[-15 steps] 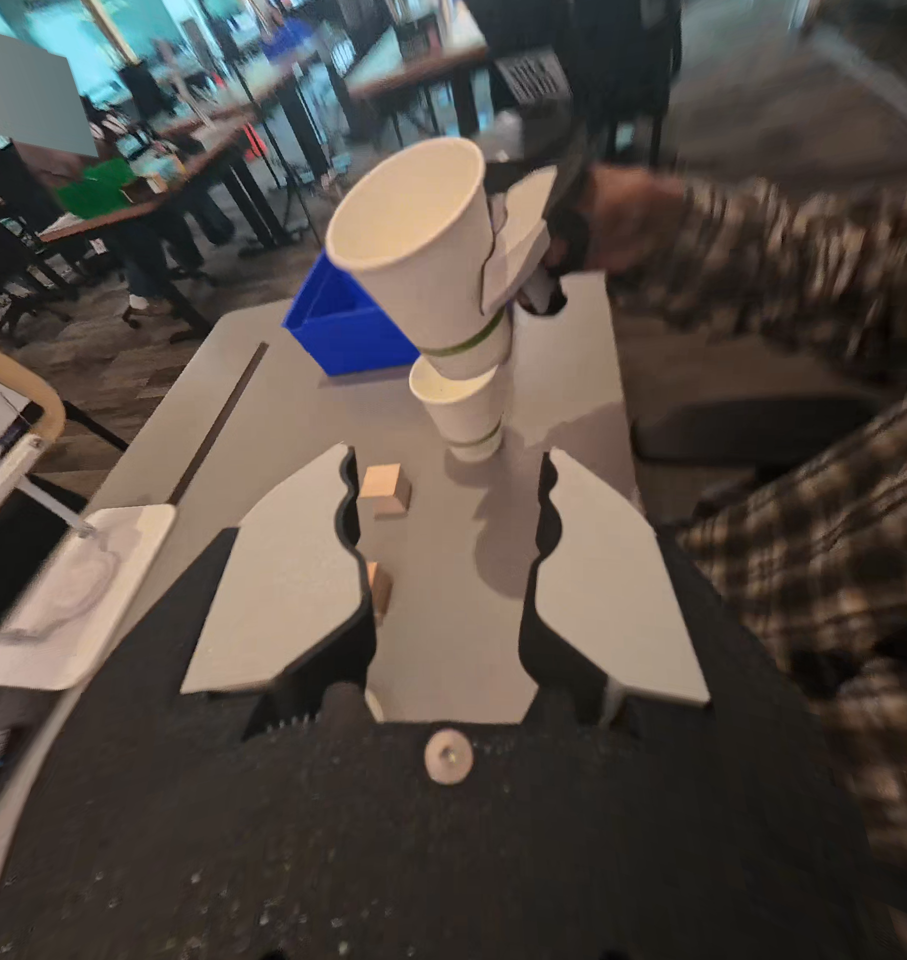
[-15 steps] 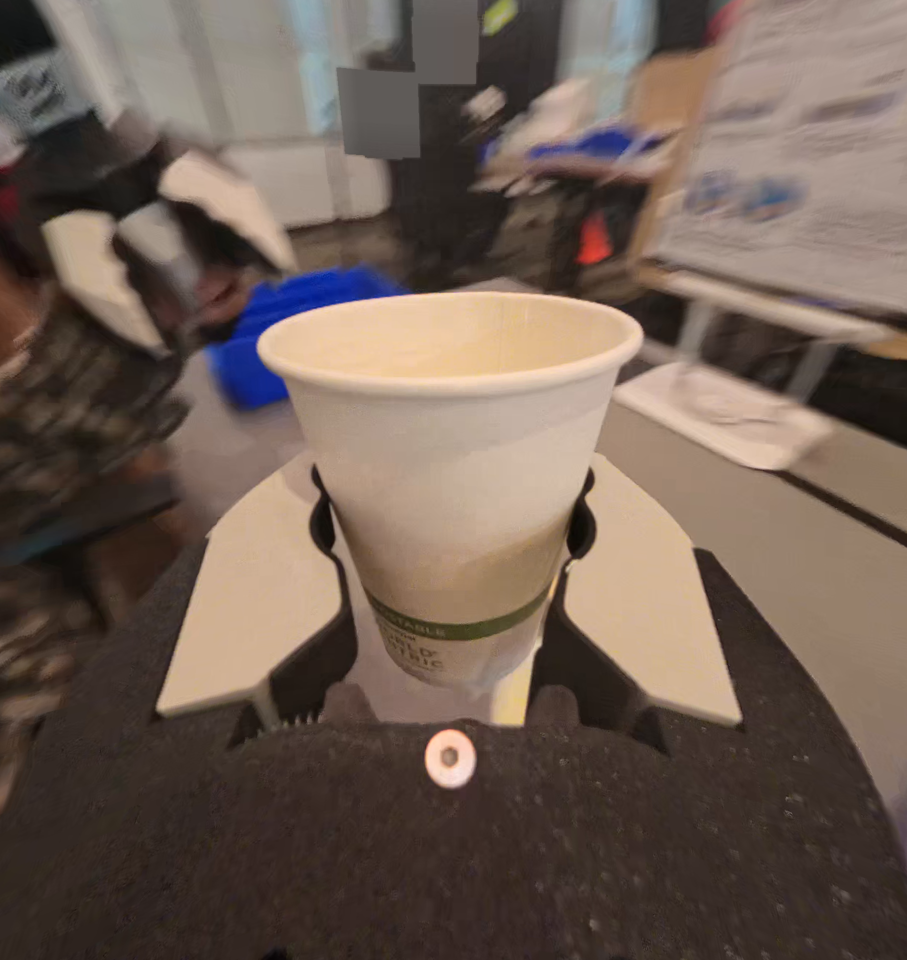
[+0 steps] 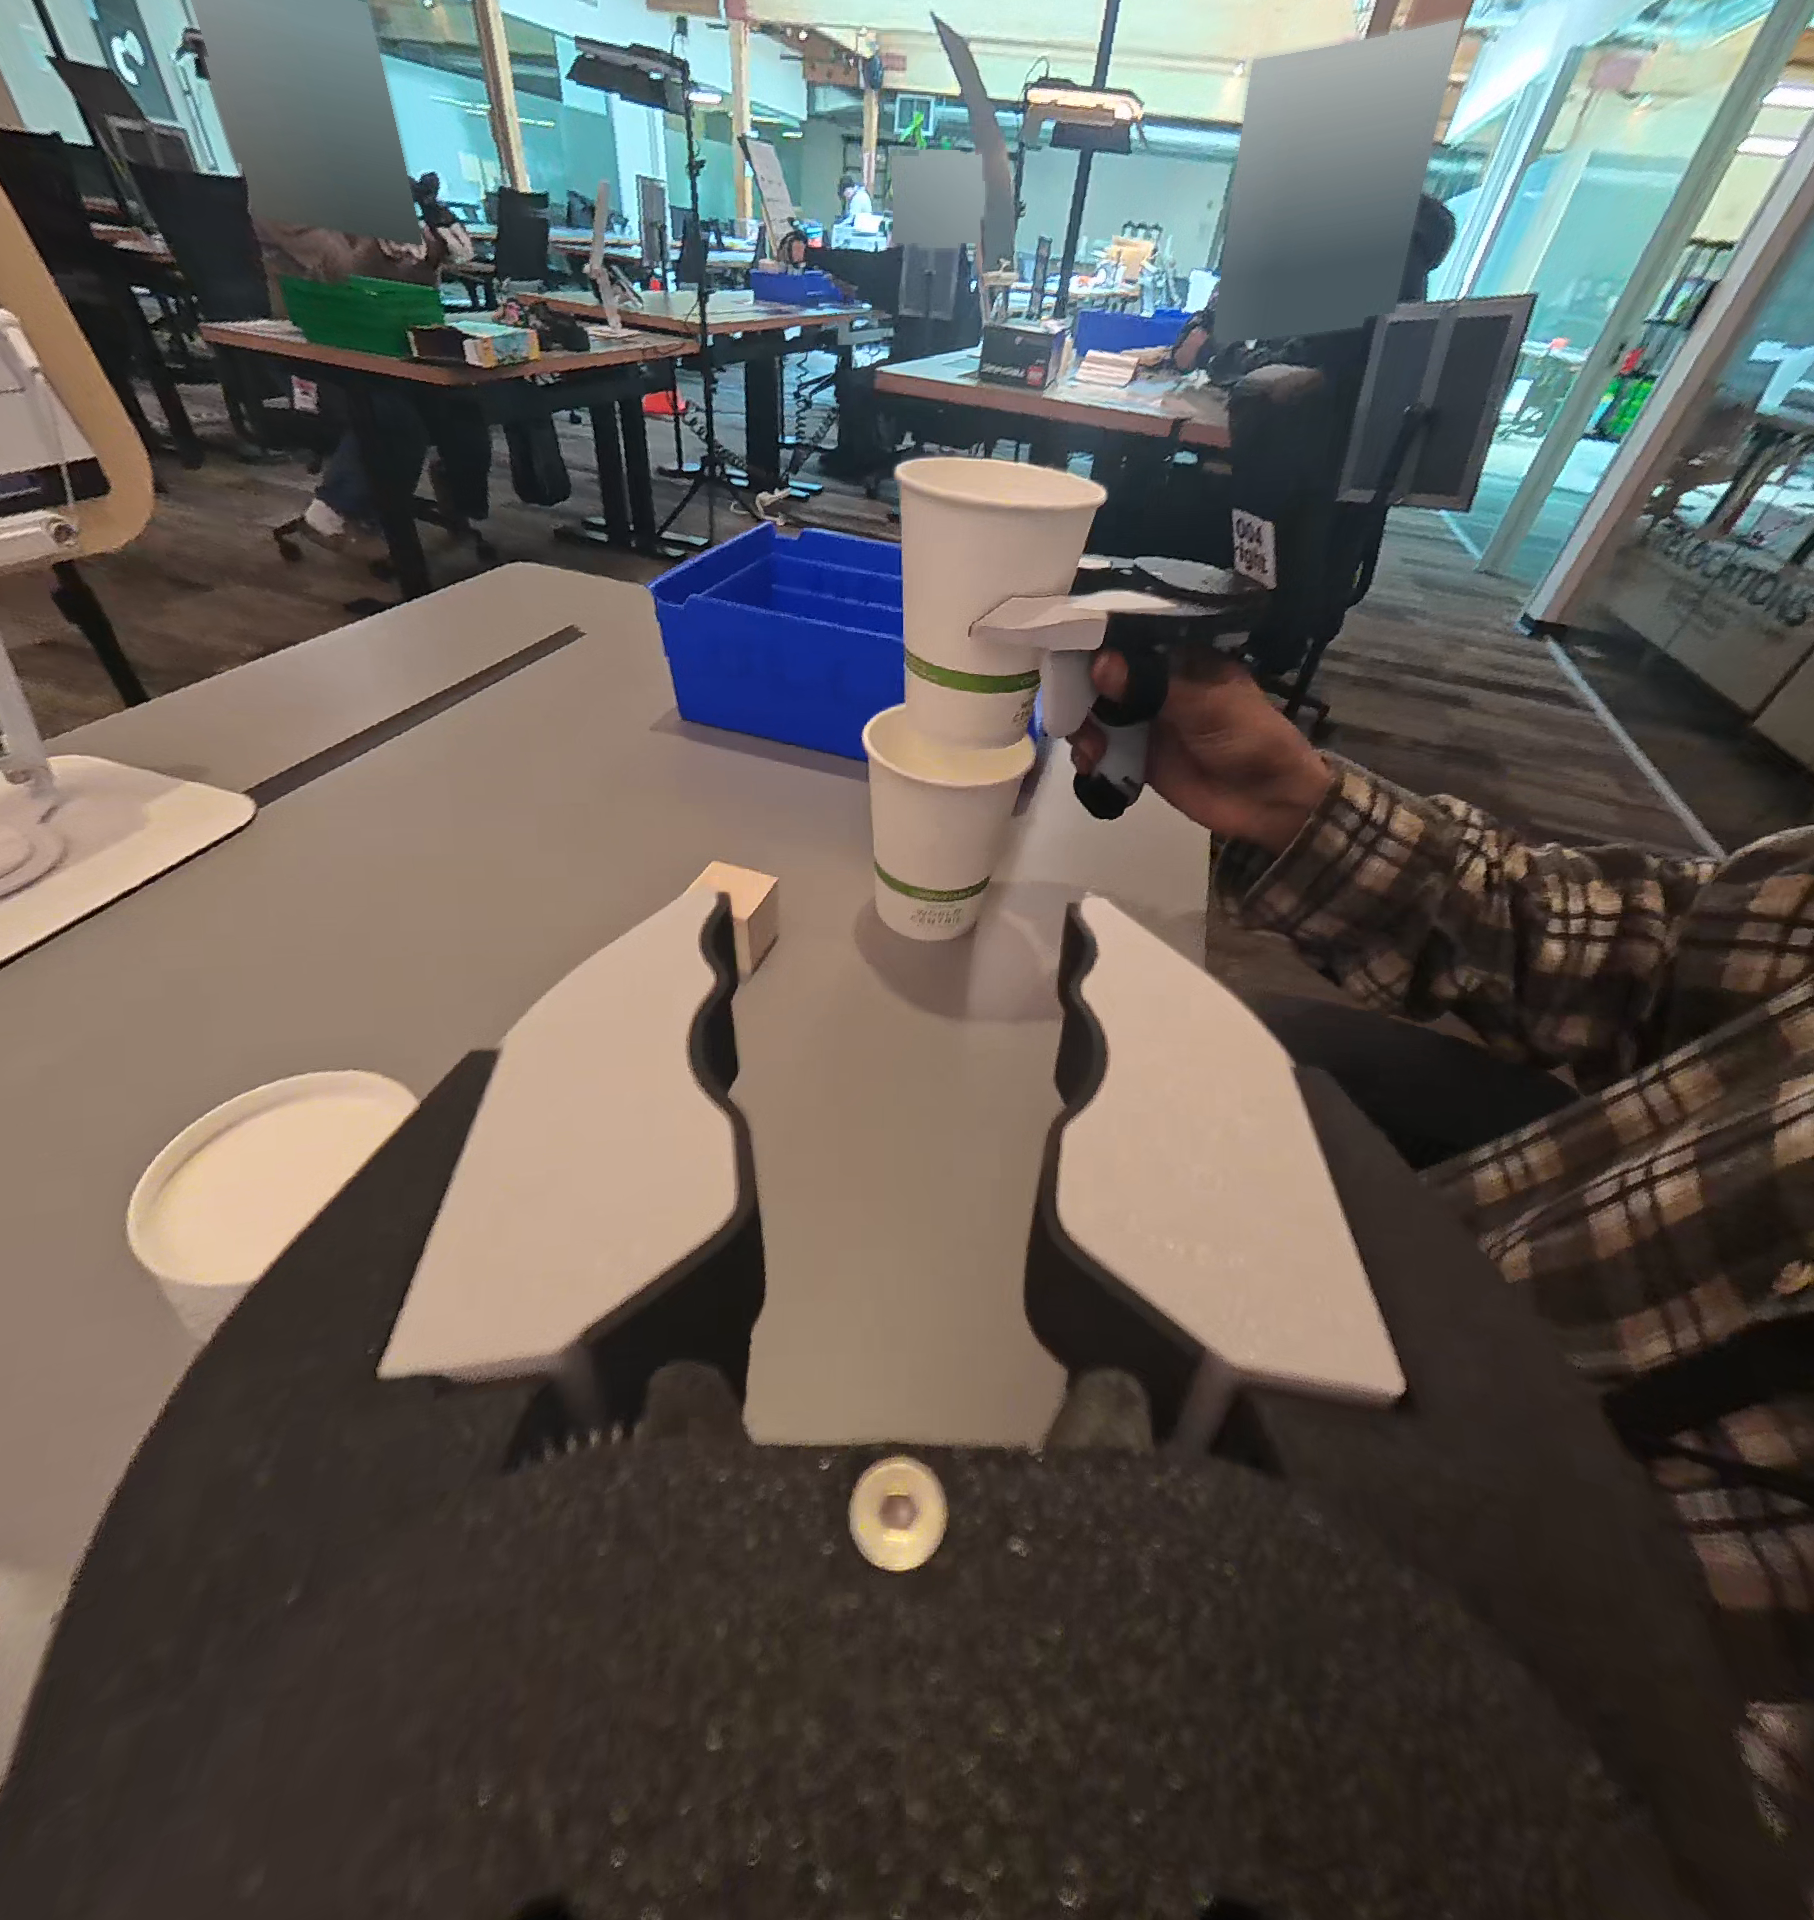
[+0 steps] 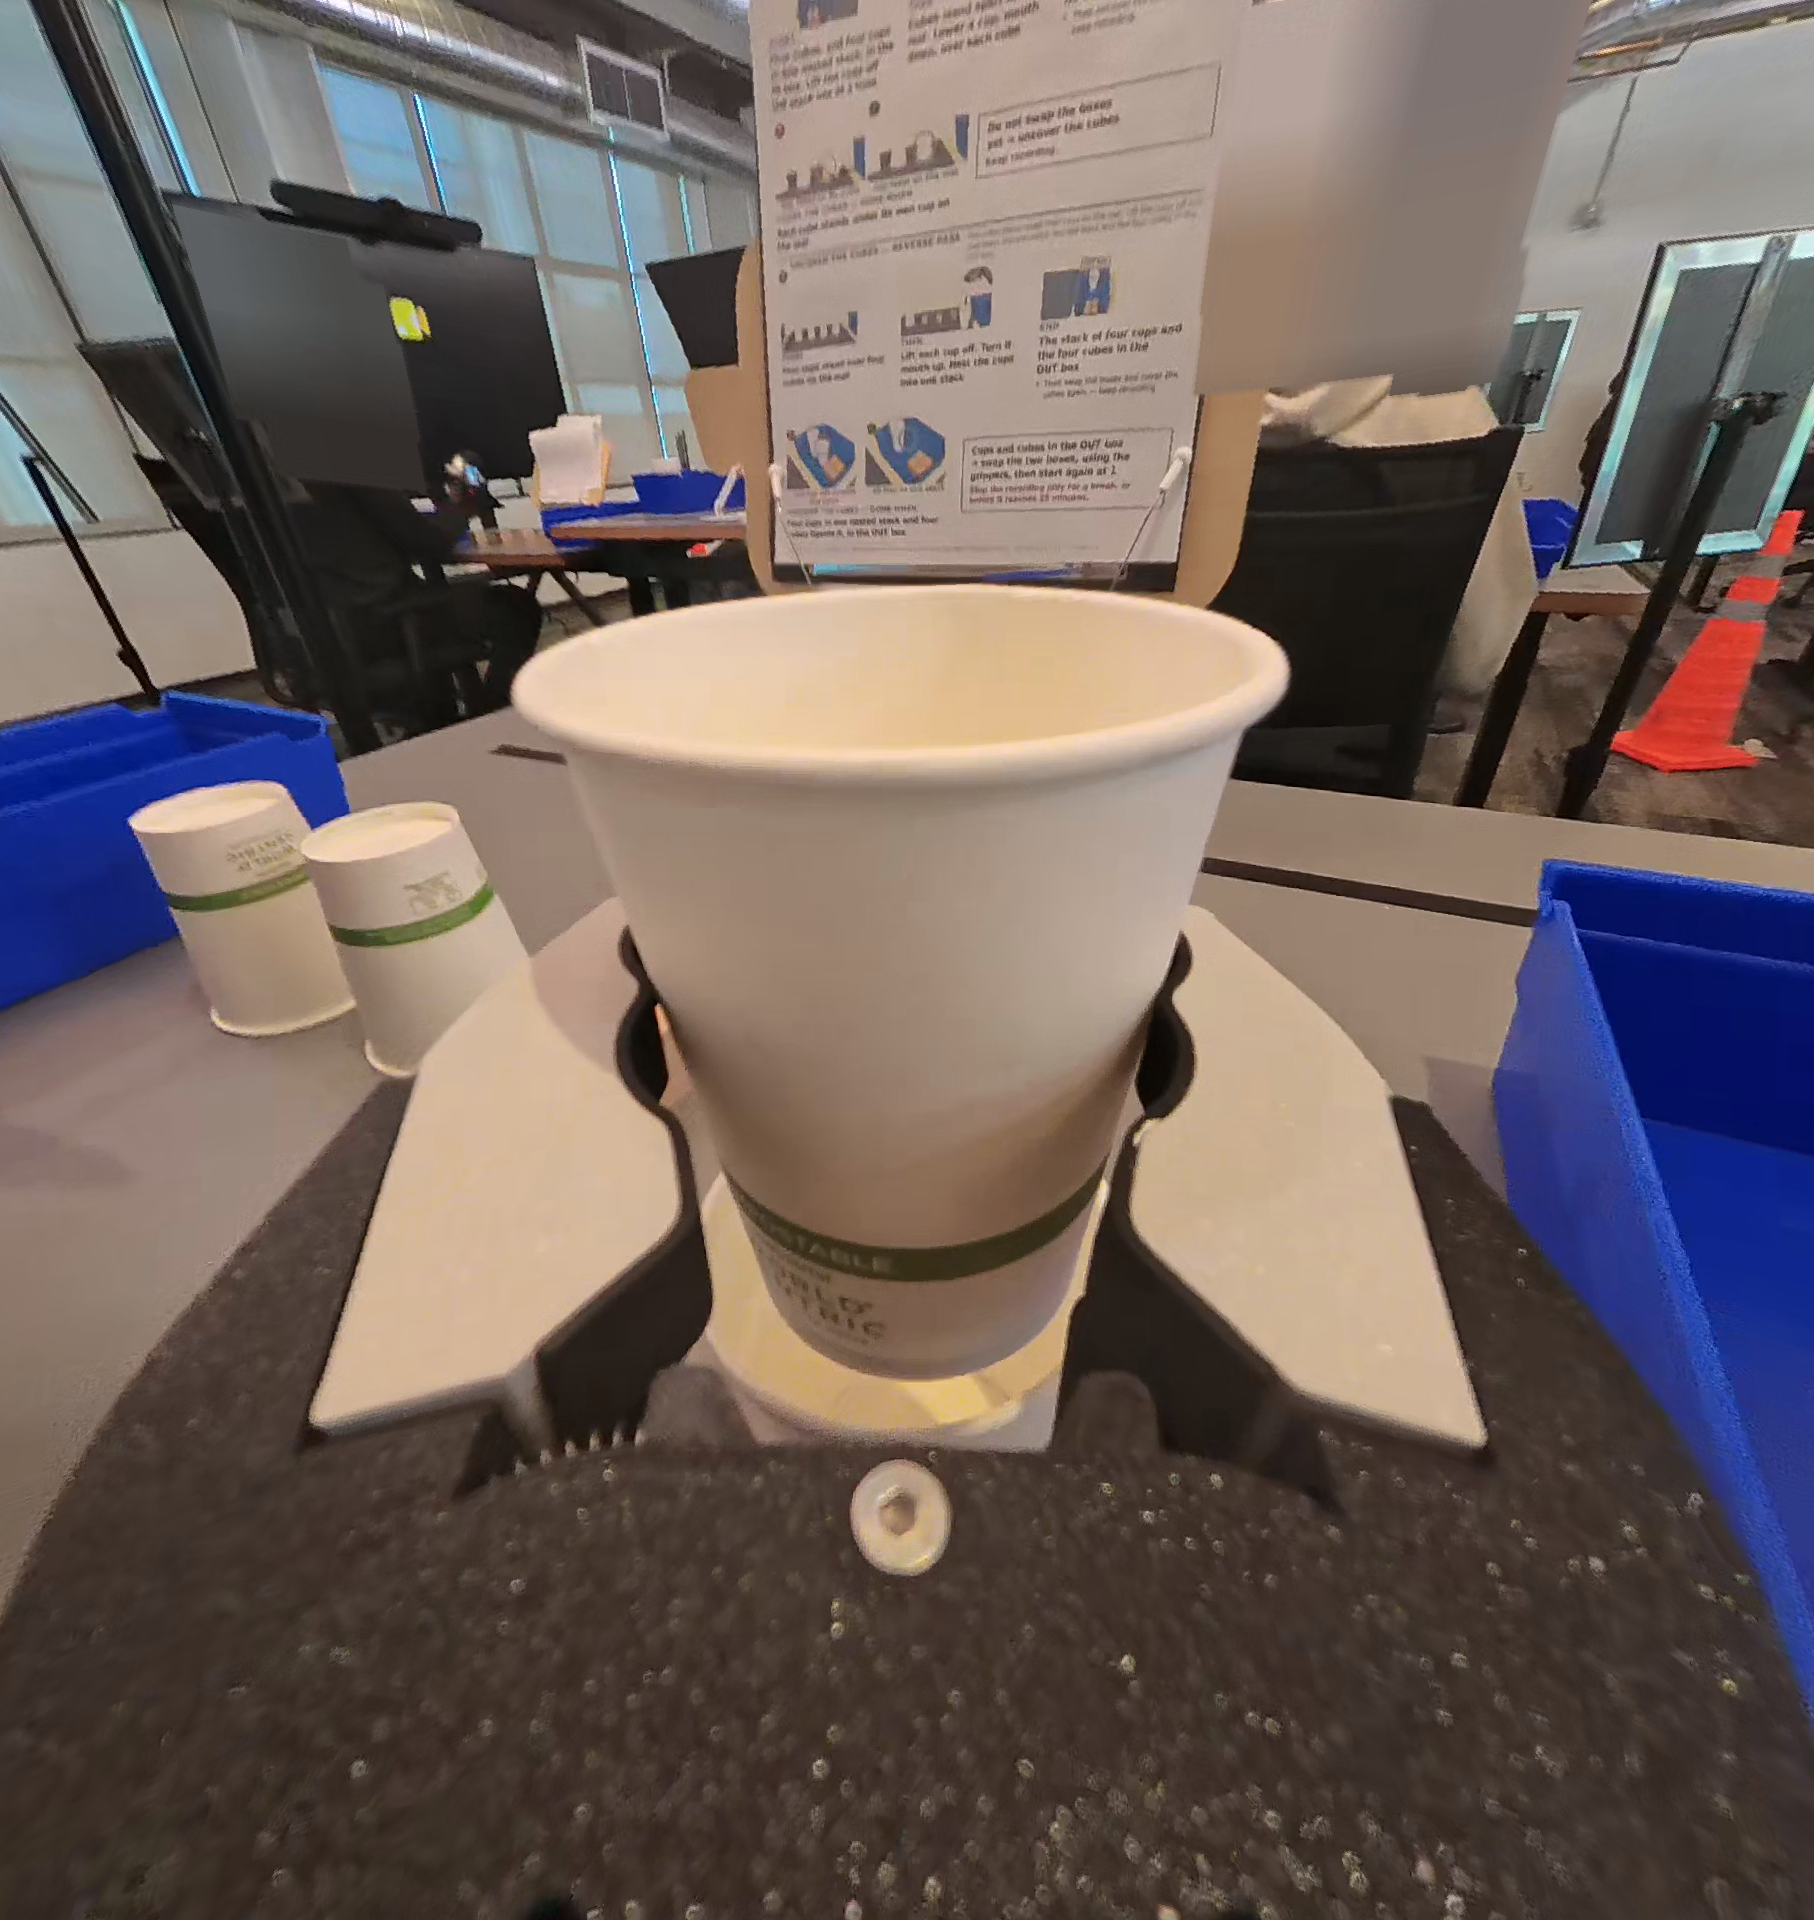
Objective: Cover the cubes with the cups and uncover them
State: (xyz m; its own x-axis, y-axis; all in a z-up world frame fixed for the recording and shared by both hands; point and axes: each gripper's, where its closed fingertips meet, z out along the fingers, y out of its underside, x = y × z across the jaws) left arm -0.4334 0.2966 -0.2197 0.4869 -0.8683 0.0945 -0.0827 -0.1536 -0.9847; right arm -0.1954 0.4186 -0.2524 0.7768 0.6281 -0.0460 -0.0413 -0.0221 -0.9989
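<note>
My right gripper (image 4: 903,971) is shut on an upright white paper cup (image 4: 903,914). In the left wrist view this gripper (image 3: 991,623) holds the cup (image 3: 986,582) with its base in the mouth of a second upright cup (image 3: 934,831) standing on the grey table (image 3: 467,831). That lower cup's rim shows under the held one (image 4: 882,1397). My left gripper (image 3: 898,914) is open and empty, low over the table, in front of that stack. A wooden cube (image 3: 745,906) sits by its left fingertip. Two upside-down cups (image 4: 243,904) (image 4: 415,925) stand to the left.
A blue bin (image 3: 778,644) stands behind the stack; blue bins also flank the right wrist view (image 4: 51,821) (image 4: 1713,1143). An upside-down cup (image 3: 259,1174) is near my left gripper's left side. A white stand base (image 3: 82,842) lies at the table's left; an instruction sheet (image 4: 986,281) stands behind.
The right gripper has turned its cup from tilted to upright over the lower cup. The left gripper has levelled and pulled back; the nearer cube has left its view.
</note>
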